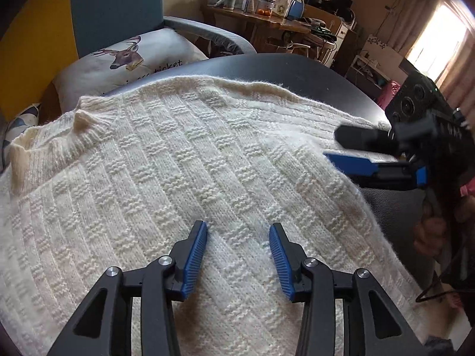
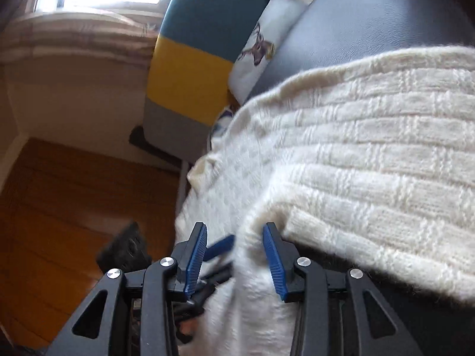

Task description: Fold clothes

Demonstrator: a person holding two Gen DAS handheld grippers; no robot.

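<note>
Two pairs of tongs, left tongs (image 1: pixel 237 237) and right tongs (image 2: pixel 234 237), both parted, empty, over cream sweater (image 1: pixel 178 154) on dark bench (image 1: pixel 297 71).

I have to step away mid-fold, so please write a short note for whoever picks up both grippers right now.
Left gripper: open, pointing down over the cream knit sweater, nothing between the pads.
Right gripper: open at the sweater's edge; knit lies between the pads, but they do not press on it.
The sweater lies spread on the dark padded surface, collar toward the deer cushion, one edge hanging over the side.
Done: one fold seems laid, judging by the doubled edge in the right wrist view.
Left: further folds and squaring up.
</note>
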